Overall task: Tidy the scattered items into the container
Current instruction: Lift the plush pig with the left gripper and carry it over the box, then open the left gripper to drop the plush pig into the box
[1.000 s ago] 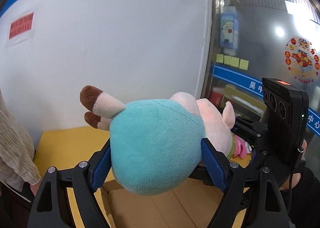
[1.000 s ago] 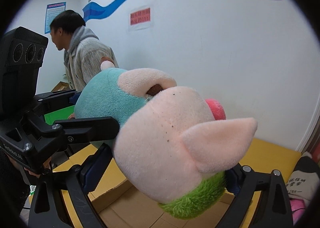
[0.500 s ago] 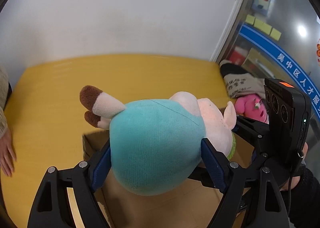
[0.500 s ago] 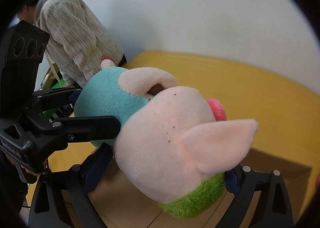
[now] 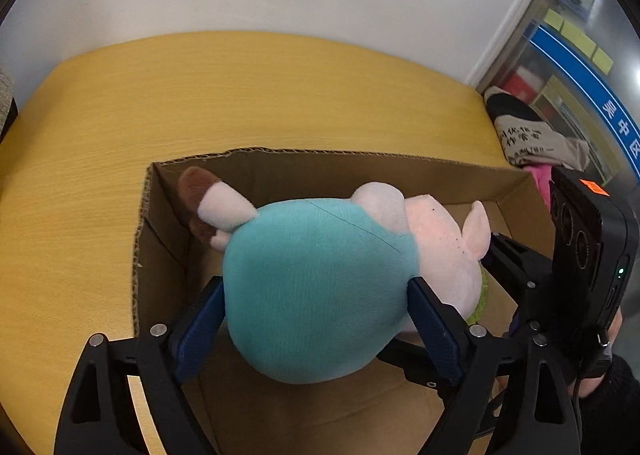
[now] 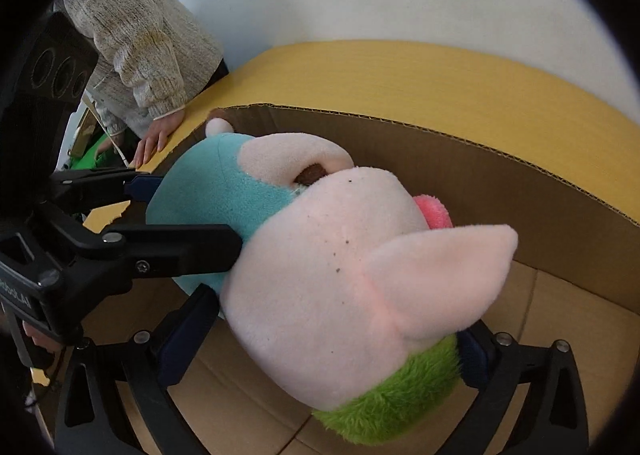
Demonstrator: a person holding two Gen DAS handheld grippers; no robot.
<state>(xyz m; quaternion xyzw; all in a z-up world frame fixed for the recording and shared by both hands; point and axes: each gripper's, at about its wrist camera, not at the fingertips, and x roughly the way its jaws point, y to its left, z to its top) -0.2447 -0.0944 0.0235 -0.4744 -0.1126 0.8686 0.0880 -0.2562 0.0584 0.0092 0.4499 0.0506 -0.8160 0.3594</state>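
Both grippers have dropped since the earlier frame — the plush (image 5: 320, 287) now hangs inside the box (image 5: 360, 163). Left gripper (image 5: 316, 319) is clamped on the teal body; right gripper (image 6: 340, 351) on the head. Risk: uneven release — a foot at 10 o'clock looks close enough to snag the wall.

A teal body, pale pink head, brown-tipped feet and green fringe are shown on the plush pig (image 5: 320, 287). The cardboard box (image 5: 360, 163) is plain brown, the table (image 5: 200, 103) at upper left yellow wood-grained. Blue pads are seen on the black left gripper (image 5: 316, 319).
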